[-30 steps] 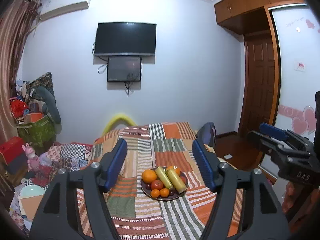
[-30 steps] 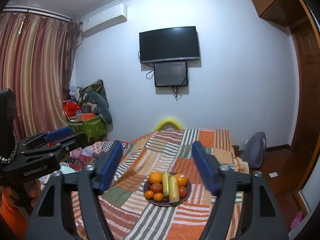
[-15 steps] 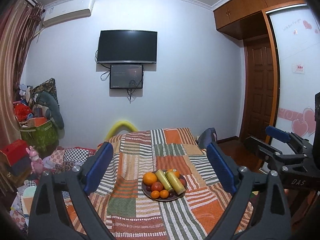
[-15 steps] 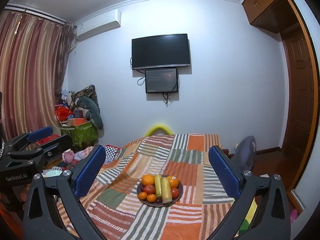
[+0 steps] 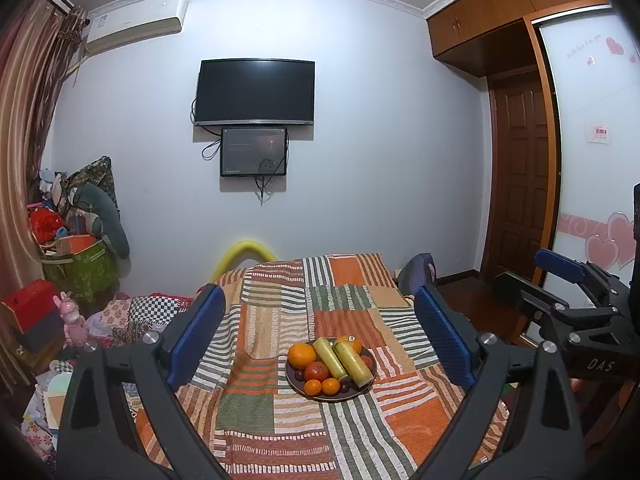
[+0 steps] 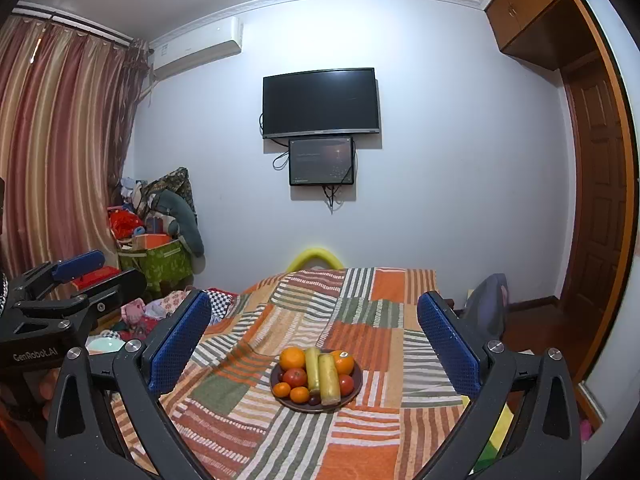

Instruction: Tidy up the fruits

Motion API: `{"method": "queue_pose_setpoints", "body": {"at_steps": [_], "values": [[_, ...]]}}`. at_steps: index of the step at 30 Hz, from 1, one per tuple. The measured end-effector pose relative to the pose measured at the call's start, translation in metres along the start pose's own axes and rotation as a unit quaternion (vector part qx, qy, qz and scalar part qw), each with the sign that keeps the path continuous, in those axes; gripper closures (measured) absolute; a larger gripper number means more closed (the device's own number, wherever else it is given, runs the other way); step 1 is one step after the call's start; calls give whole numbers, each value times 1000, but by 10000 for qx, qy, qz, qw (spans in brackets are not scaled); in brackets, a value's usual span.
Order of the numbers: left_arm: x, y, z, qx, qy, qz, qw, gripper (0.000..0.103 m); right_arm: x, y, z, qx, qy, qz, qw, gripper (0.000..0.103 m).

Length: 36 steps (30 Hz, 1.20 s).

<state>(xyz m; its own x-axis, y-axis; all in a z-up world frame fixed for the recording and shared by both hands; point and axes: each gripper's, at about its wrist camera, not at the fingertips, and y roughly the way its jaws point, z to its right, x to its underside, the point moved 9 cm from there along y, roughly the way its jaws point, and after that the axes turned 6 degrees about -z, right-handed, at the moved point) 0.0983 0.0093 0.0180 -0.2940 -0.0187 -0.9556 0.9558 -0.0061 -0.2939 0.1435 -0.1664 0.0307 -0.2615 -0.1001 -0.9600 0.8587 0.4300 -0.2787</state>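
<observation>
Two black handheld grippers, left gripper (image 5: 320, 338) and right gripper (image 6: 314, 340), hover with jaws wide apart, holding nothing, framing the round dark plate (image 6: 357, 390) of oranges, tomatoes and yellow-green cylinders (all piled together) on the striped patchwork bed (image 6: 360, 304), presumably for sighting.

Dark round plate (image 6: 357, 394) sits flat on striped patchwork bedspread (image 6: 360, 312), roughly mid-bed. Fruits heaped on it: one large orange (image 6: 292, 358) at far left, a second orange (image 6: 344, 362) at far right, the latter bearing a small sticker. Two long yellow-green pieces (image 6: 329, 379) lie side by side down the middle, ends toward the camera; kind unclear. Red round fruit (image 6: 296, 377) left of them, another red one (image 6: 346, 385) right. Two small oranges (image 6: 291, 392) at near left rim. Small dark fruit (image 6: 314, 400) at front edge, touching the long pieces.
</observation>
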Motion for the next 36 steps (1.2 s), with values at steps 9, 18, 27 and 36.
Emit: {"method": "queue_pose_setpoints", "body": {"at_steps": [9, 18, 27, 36], "values": [[0, 0, -1, 1, -49, 6, 10000, 6, 1, 0, 0, 35, -1, -6, 10000, 0], [-1, 0, -2, 13, -113, 39, 9999, 0, 0, -2, 1, 55, 16, 5, 10000, 0], [1, 2, 2, 26, -50, 10, 10000, 0, 0, -3, 3, 84, 66, 12, 9999, 0], [2, 3, 4, 71, -71, -26, 9999, 0, 0, -3, 3, 100, 65, 10, 9999, 0]]}}
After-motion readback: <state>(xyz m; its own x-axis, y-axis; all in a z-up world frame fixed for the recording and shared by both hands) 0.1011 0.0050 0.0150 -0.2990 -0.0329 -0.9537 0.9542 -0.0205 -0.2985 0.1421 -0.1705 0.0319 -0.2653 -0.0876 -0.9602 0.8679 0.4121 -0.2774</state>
